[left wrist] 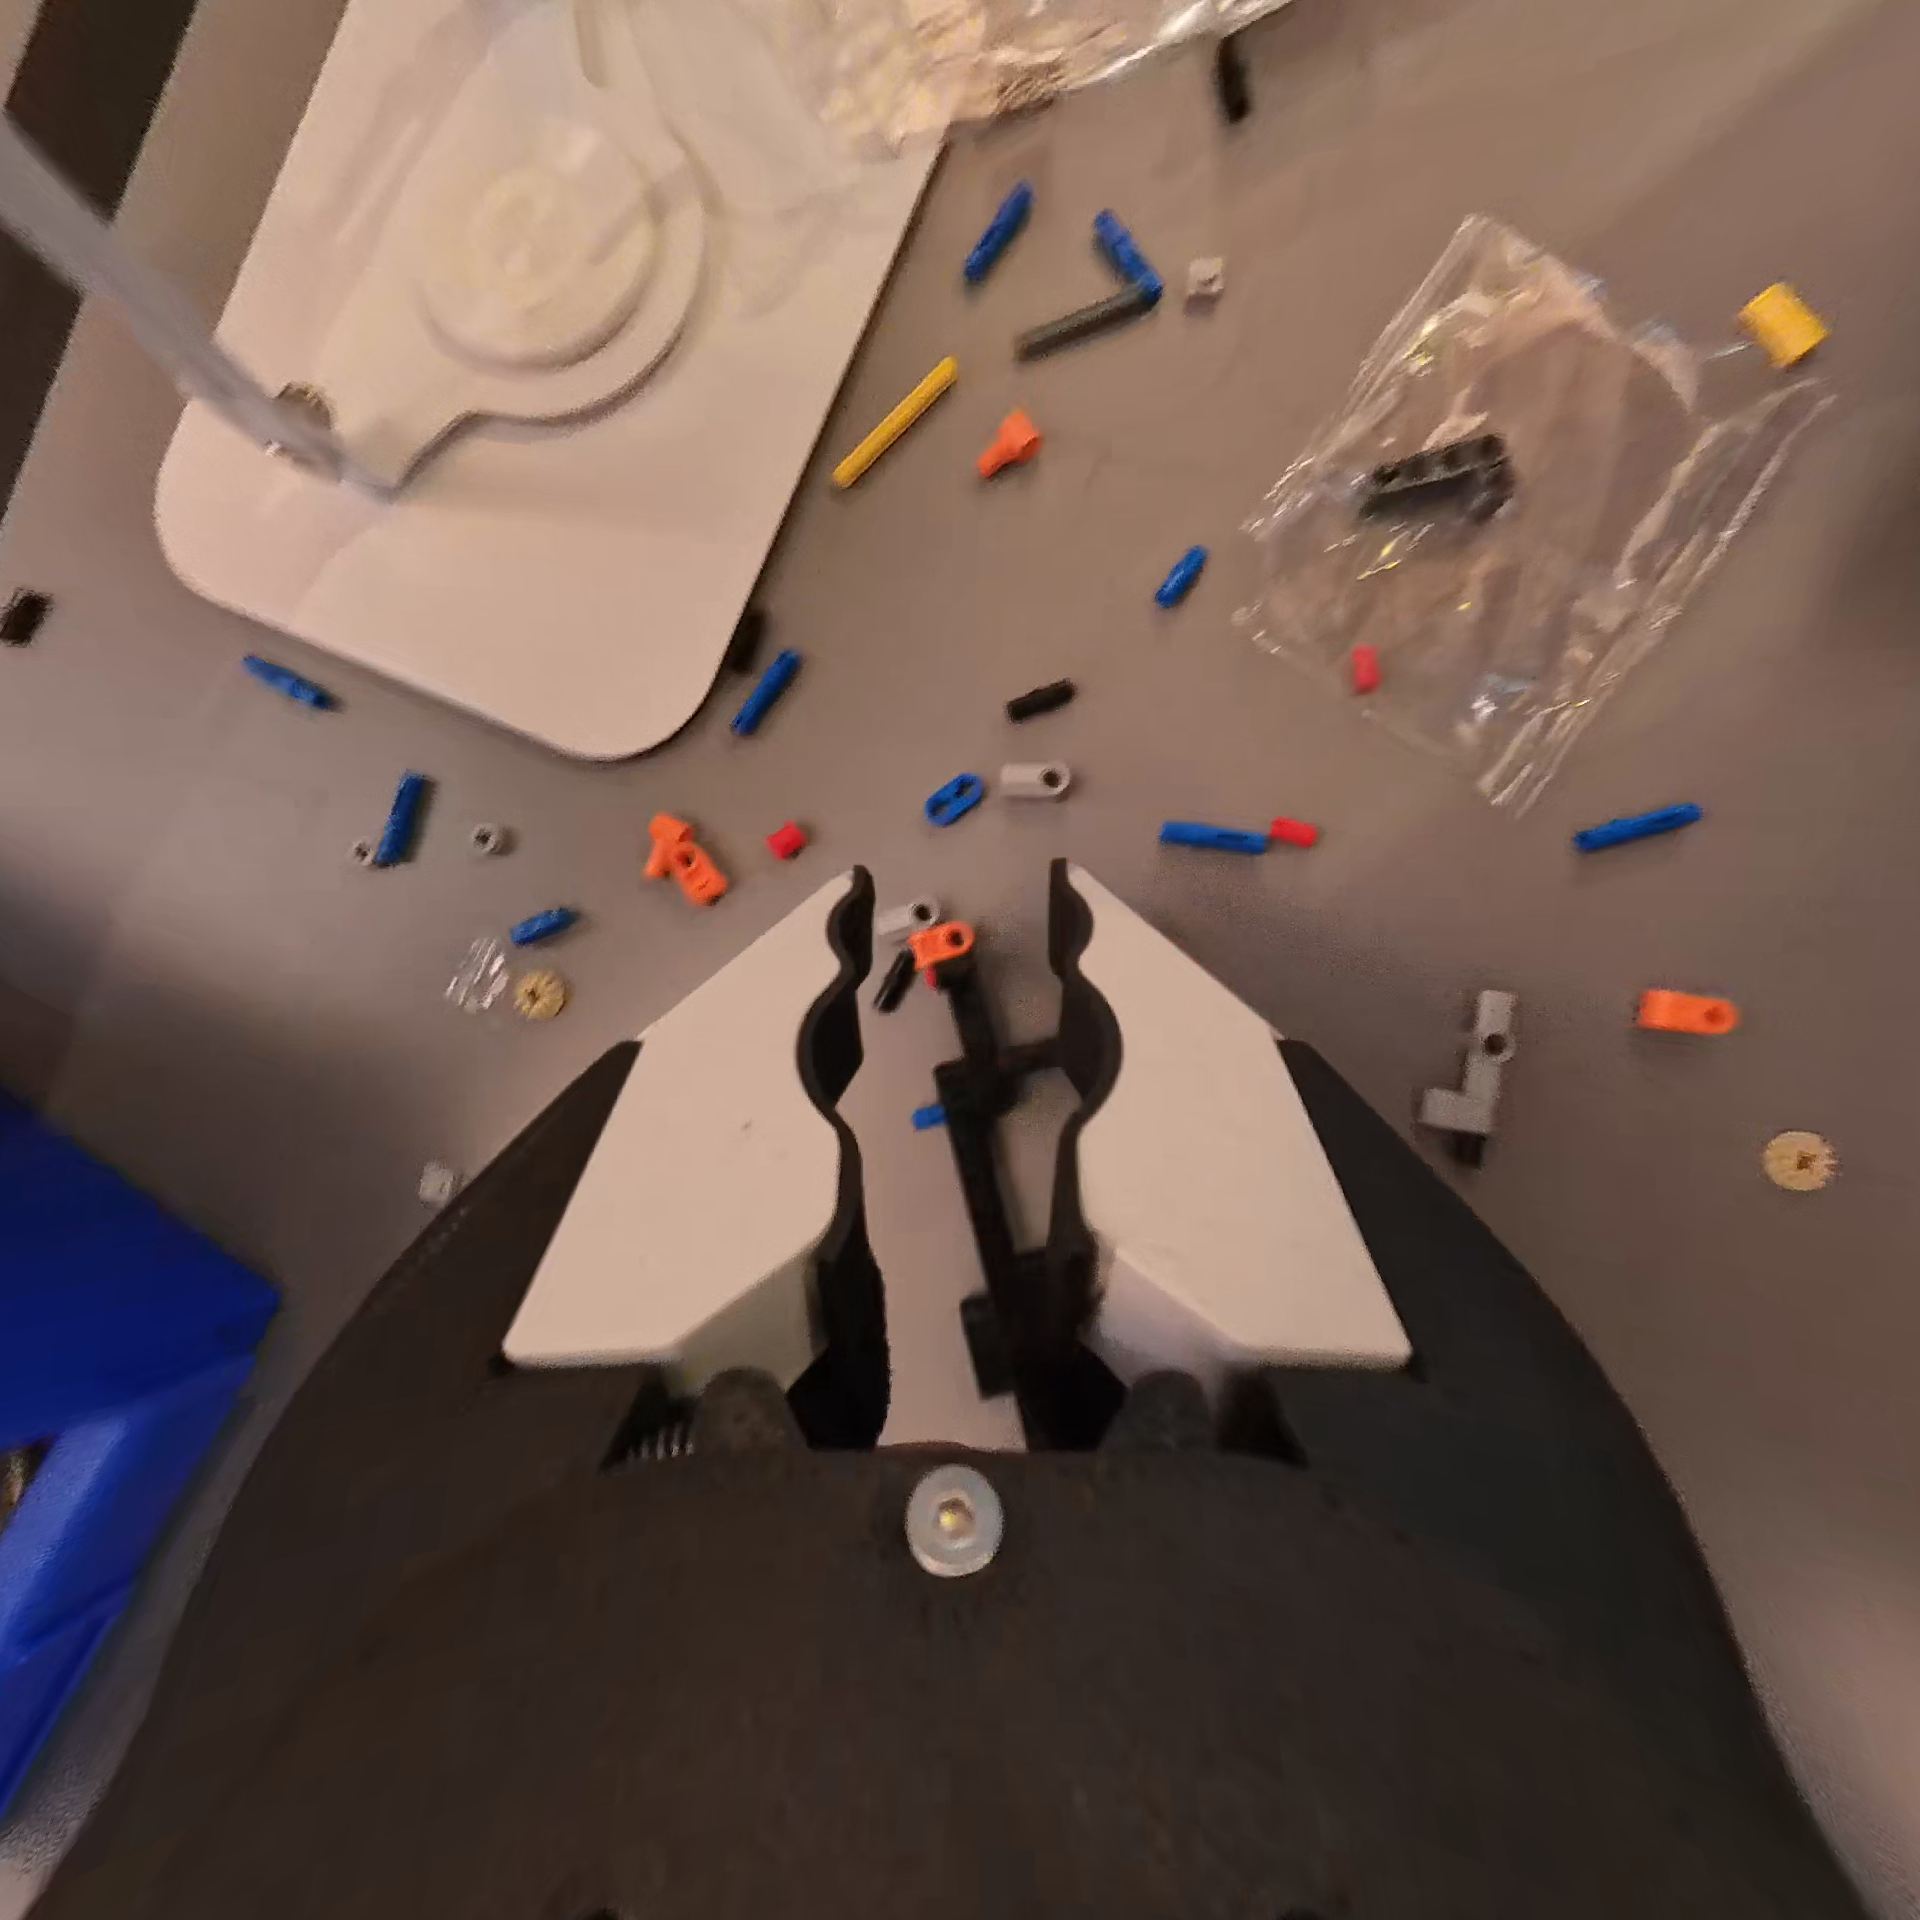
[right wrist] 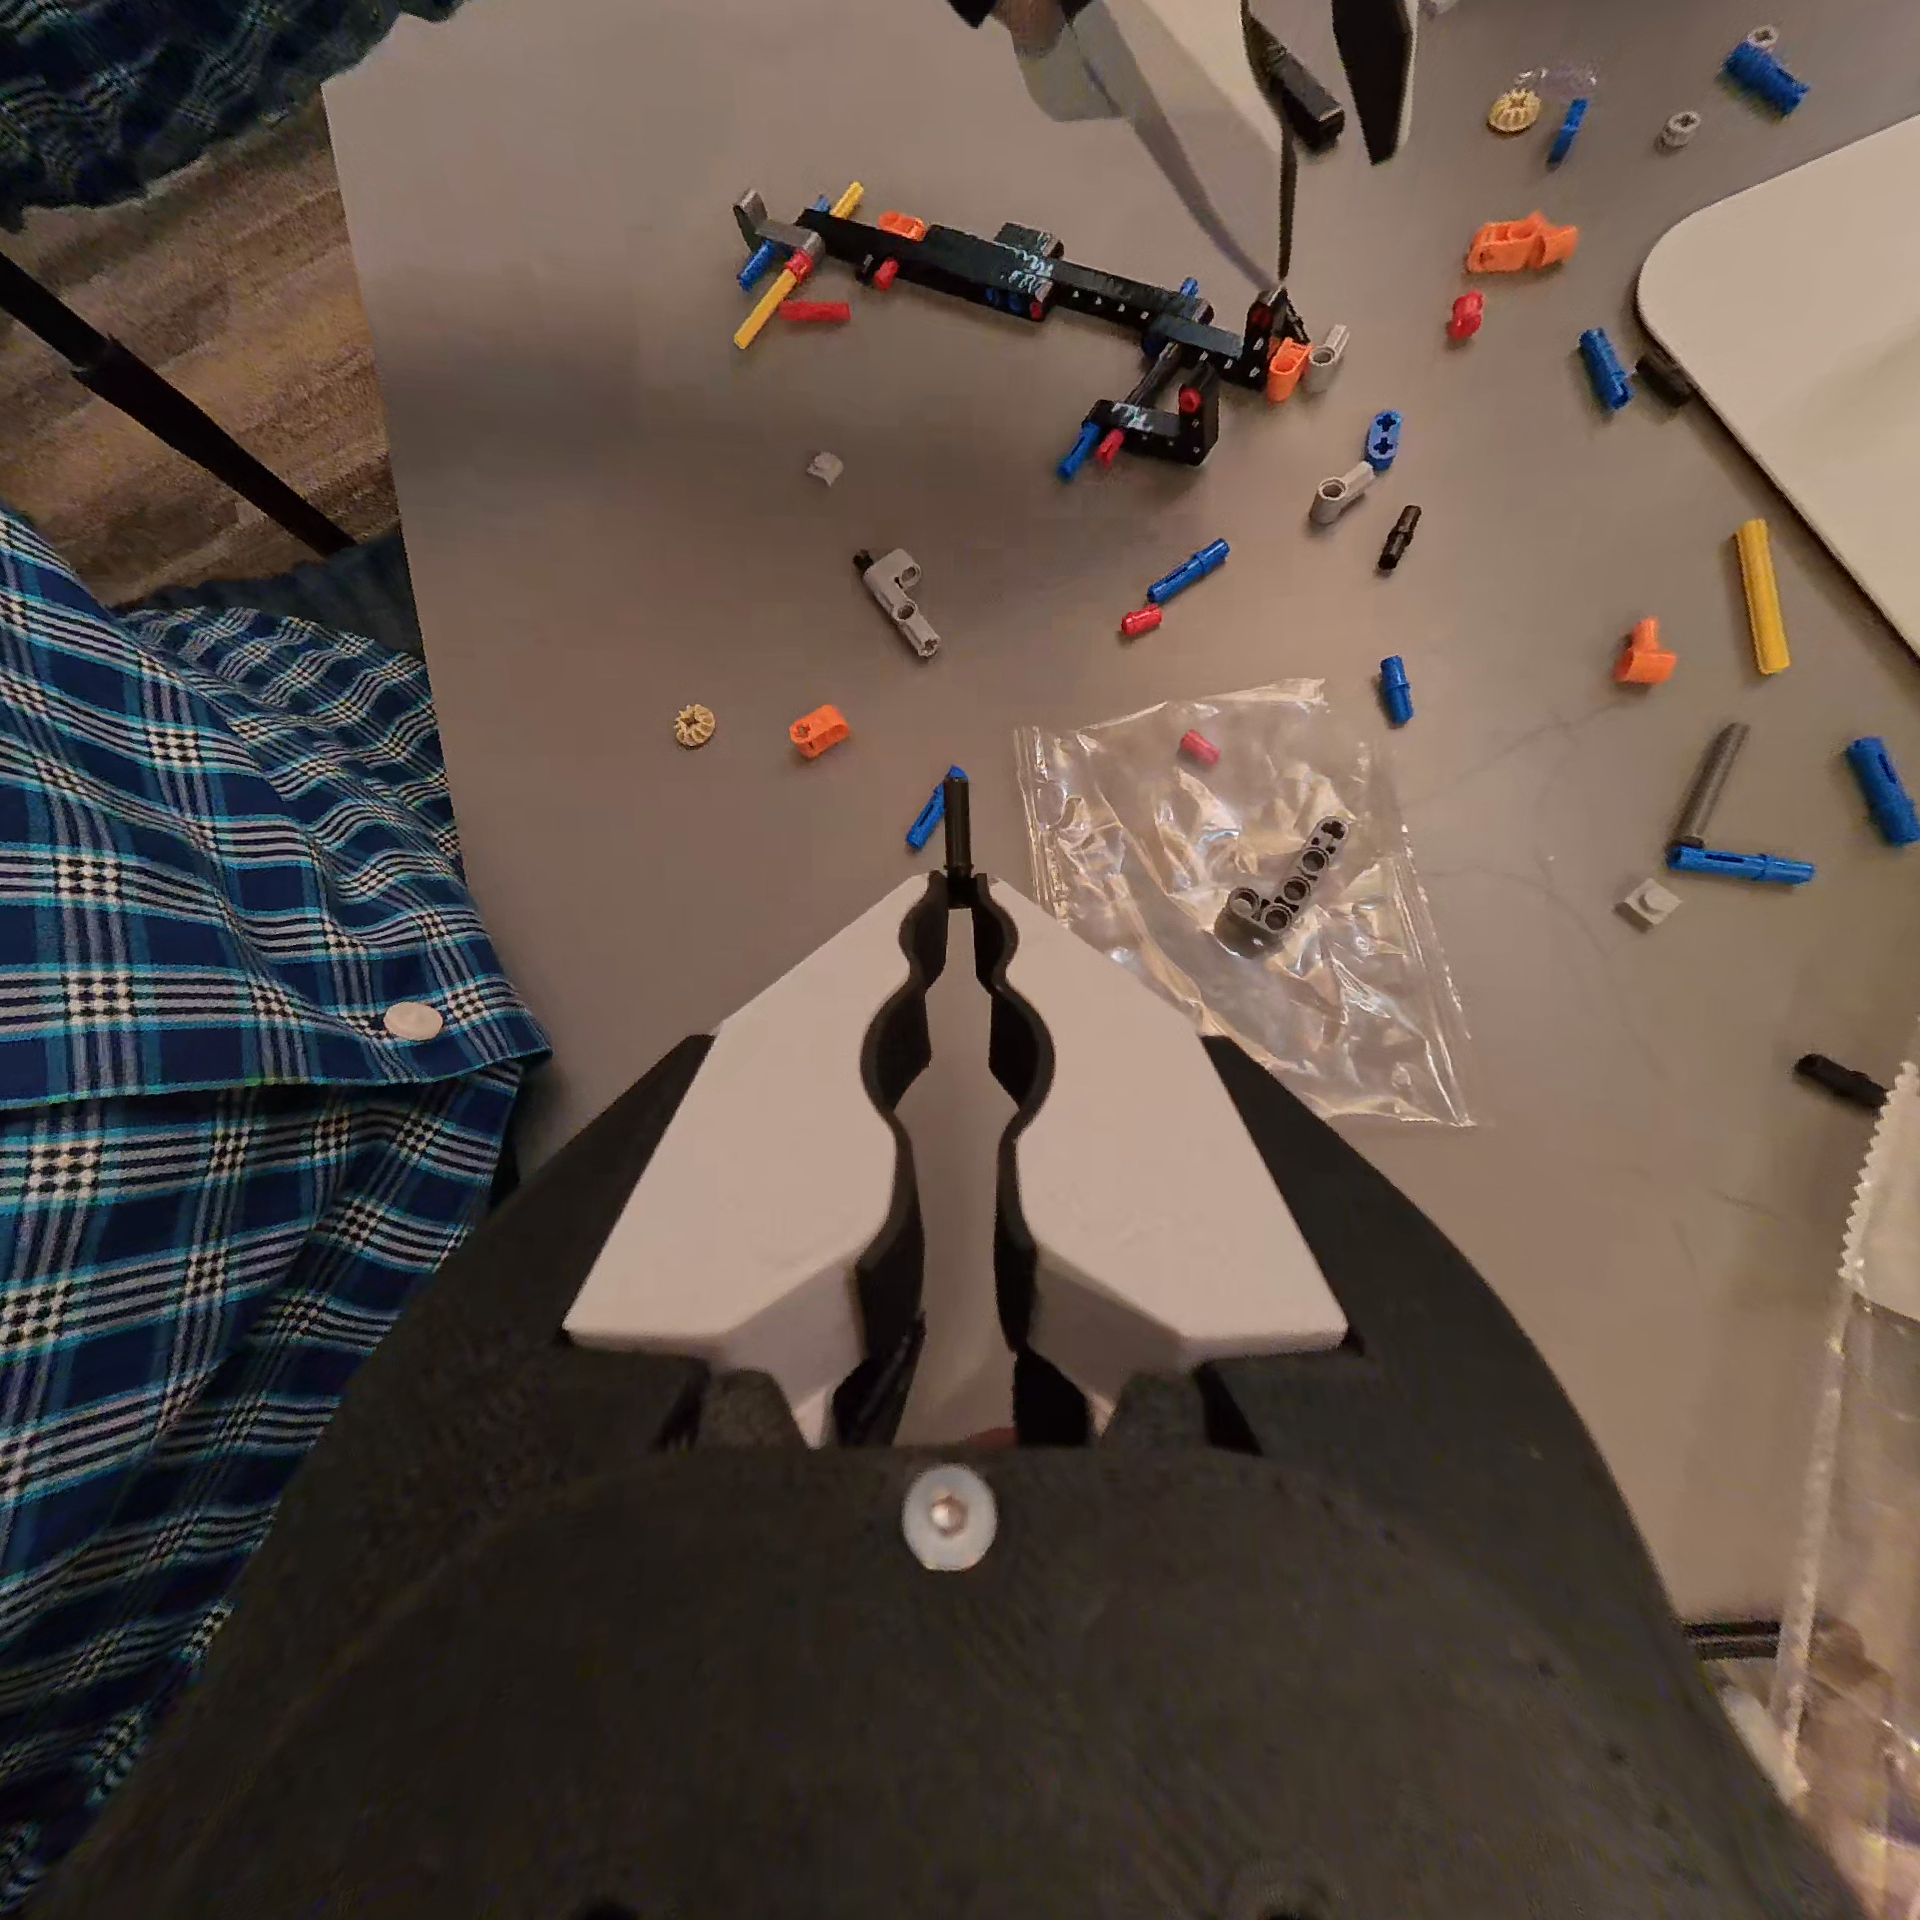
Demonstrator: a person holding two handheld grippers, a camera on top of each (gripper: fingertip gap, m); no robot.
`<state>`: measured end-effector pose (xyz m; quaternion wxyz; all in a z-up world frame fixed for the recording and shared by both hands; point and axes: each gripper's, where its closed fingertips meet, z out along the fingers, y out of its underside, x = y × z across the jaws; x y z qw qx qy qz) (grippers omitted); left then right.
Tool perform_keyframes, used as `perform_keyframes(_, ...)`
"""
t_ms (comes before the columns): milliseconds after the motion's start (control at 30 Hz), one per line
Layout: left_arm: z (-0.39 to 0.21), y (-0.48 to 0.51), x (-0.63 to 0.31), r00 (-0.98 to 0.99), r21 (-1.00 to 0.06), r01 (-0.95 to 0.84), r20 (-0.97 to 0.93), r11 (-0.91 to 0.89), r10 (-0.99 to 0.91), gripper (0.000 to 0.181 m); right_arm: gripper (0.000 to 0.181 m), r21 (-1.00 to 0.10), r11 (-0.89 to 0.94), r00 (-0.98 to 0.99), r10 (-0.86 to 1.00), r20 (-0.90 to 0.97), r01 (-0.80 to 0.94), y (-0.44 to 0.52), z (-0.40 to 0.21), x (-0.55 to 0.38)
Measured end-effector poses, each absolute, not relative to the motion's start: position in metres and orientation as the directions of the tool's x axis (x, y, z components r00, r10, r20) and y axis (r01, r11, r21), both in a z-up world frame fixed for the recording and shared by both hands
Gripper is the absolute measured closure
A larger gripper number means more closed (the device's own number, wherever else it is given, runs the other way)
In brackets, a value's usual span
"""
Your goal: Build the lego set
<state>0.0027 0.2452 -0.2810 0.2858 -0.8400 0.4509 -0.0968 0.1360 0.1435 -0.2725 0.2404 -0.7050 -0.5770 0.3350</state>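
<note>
- My right gripper (right wrist: 958,883) was pinched on a black pin (right wrist: 955,821); the left gripper (left wrist: 956,883) stood apart, straddling the black chassis assembly (right wrist: 1039,275) on the grey table (right wrist: 582,436).
- Judging by the many loose blue pins (right wrist: 1188,572) and the bagged grey beam (right wrist: 1288,873) — the build looked well short of finished.

Right wrist view: the assembled frame (right wrist: 1039,281) lies on the bench (right wrist: 582,436) at twelve o'clock, well ahead. The plastic bag (right wrist: 1247,894) sits at two o'clock with a beam piece (right wrist: 1286,885) in it. A gear (right wrist: 693,724) and a connector (right wrist: 819,729) lie side by side at eleven. The long axle (right wrist: 1761,595) lies at two, beyond the bag, near the board (right wrist: 1808,343).
</note>
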Motion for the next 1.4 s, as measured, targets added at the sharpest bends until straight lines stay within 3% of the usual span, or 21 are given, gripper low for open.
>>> perform_keyframes(333,-0.316,0.247,0.032,0.460,-0.434,-0.822,-0.123,-0.369,-0.879,0.149,0.179,-0.732,-0.216,0.107,0.975,-0.194,0.646,0.145,-0.272,0.138)
perform_keyframes(633,-0.327,0.246,0.037,0.439,-0.401,-0.841,-0.116,-0.363,-0.891,0.167,0.179,-0.735,-0.216,0.102,0.975,-0.197,0.642,0.146,-0.272,0.139)
perform_keyframes(1067,-0.305,0.227,0.041,0.406,-0.439,-0.842,-0.128,-0.315,-0.905,0.168,0.179,-0.734,-0.219,0.104,0.974,-0.199,0.643,0.147,-0.273,0.140)
perform_keyframes(1400,-0.298,0.130,0.054,0.361,-0.468,-0.836,-0.079,-0.286,-0.929,0.168,0.179,-0.729,-0.206,0.087,0.976,-0.197,0.653,0.142,-0.275,0.140)
